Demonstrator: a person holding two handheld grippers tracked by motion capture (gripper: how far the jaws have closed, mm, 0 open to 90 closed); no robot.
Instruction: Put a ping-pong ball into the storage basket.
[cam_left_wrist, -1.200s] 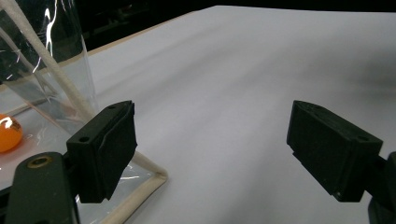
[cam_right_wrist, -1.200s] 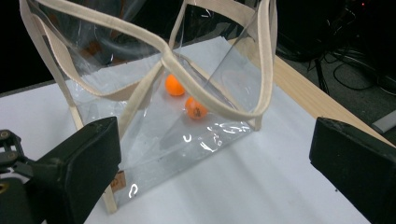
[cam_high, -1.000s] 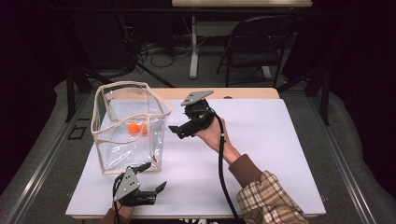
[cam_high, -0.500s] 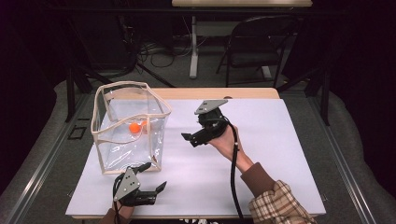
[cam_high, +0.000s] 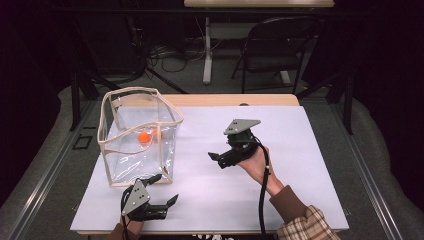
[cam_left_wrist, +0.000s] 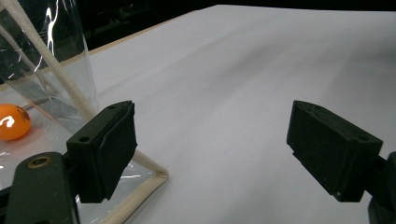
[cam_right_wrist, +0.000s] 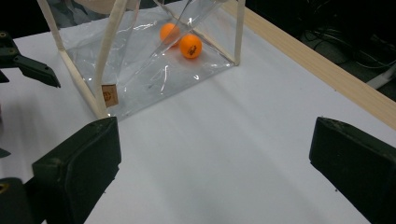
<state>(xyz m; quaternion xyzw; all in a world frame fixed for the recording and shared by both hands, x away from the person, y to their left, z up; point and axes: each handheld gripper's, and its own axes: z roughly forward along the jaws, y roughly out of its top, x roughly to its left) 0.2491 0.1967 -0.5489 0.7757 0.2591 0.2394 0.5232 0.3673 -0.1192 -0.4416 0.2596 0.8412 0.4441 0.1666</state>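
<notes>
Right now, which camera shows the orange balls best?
The right gripper view: both balls sit close and unblocked inside the clear bag. The high view shows them small; the left gripper view catches one ball at its edge.

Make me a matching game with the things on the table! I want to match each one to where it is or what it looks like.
Things:
1. orange balls
2. clear bag
3. left gripper
4. right gripper

Descriptions:
A. held up above the middle of the table, jaws open
B. see-through, with cream edges
C. at the near edge of the table, jaws open
D. lying inside the bag

Pairs: 1-D, 2-B, 3-C, 4-A
</notes>
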